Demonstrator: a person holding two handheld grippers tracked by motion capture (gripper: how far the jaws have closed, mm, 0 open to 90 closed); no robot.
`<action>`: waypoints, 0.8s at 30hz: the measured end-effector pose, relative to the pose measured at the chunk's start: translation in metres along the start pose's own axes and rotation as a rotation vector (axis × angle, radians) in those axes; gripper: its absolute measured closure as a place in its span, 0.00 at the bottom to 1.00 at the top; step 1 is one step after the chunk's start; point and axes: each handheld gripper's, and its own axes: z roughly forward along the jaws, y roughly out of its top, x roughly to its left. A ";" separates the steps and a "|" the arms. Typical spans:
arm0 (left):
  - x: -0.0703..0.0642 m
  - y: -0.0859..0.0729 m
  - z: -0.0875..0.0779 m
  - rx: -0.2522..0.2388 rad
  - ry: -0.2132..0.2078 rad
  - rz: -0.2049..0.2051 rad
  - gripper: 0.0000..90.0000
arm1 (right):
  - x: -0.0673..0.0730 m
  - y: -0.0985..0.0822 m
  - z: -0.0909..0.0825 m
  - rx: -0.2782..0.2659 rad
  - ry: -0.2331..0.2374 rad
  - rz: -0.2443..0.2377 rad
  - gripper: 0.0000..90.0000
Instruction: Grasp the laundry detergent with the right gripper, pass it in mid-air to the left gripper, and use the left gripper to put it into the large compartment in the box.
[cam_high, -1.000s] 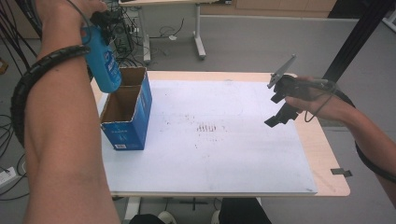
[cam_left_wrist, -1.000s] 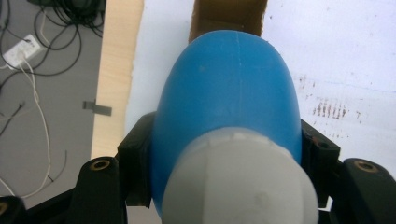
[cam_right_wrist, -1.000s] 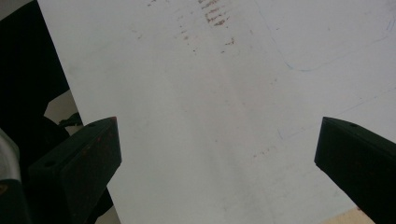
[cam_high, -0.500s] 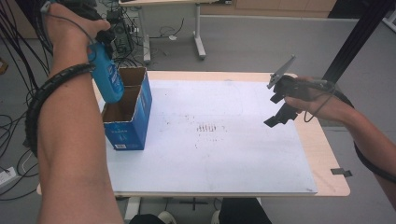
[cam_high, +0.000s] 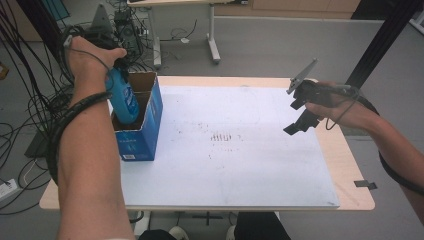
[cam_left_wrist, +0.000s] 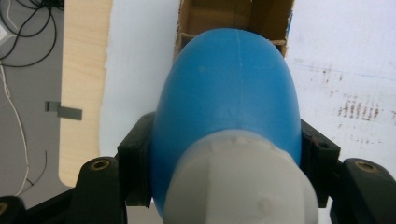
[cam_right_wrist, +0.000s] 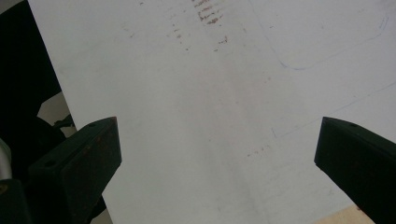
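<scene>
One blue bottle was clamped just below its white cap in the left gripper and hung bottom-down, long axis near upright and leaning slightly, its lower end already inside the open box at the table's left edge. Judging by that, the step in hand was setting the bottle in the box, and the next move would call for lowering it until the base rests, then letting go. Well apart on the right, the right gripper hovered above the white mat, jaws spread wide and empty.
</scene>
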 end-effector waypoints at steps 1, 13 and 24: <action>0.000 0.000 0.005 0.004 -0.002 -0.001 0.41 | 0.000 0.000 0.000 -0.001 0.001 0.001 0.01; -0.007 -0.008 0.057 -0.002 0.001 0.046 0.41 | -0.003 -0.001 0.007 0.004 0.007 0.001 0.01; -0.005 -0.014 0.089 0.004 -0.004 0.054 0.41 | -0.006 -0.006 0.009 0.001 0.004 0.016 0.01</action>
